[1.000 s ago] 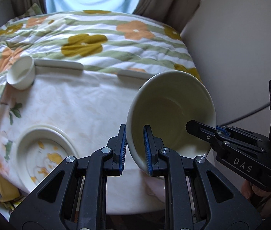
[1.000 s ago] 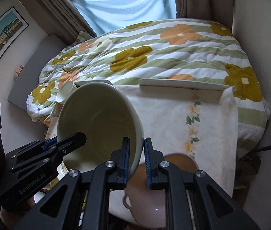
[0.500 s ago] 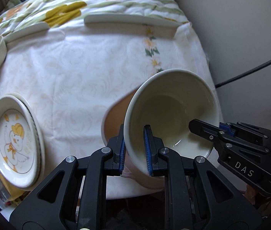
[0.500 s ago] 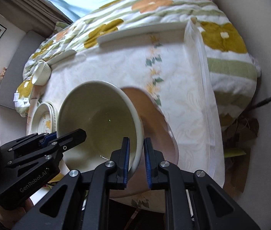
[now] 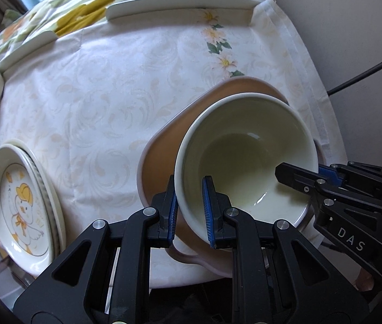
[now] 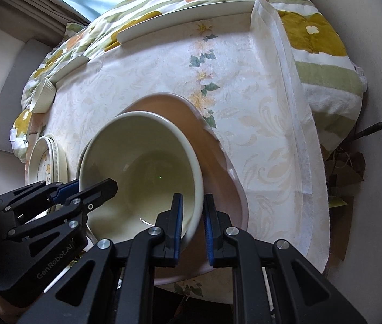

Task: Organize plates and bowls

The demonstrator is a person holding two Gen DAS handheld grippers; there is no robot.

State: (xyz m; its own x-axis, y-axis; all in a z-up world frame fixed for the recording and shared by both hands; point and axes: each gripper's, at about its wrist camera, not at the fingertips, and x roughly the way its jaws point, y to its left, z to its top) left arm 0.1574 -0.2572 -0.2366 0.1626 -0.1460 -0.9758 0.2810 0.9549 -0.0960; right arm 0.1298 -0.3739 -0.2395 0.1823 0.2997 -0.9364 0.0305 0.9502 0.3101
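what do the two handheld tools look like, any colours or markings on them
Both are matte black plastic with angular cut-out linkages, silver screw heads and blue pads lining the fingers. The left tool shows white "GenRobot.AI" lettering in the right wrist view; the right tool reads "DAS" in the left wrist view. No sleeves show.

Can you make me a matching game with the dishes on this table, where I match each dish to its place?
Things:
1. cream ceramic bowl
2. wide pink-brown bowl
3. white plate with a yellow duckling picture
4. small white ribbed cup

Places:
A. lying at the table's far left edge
B. on top of a stack of plates at the left
C. rim pinched by both the left gripper and the right gripper
D. on the tablecloth, under the held bowl

Pairs: 1-C, 2-D, 3-B, 4-A
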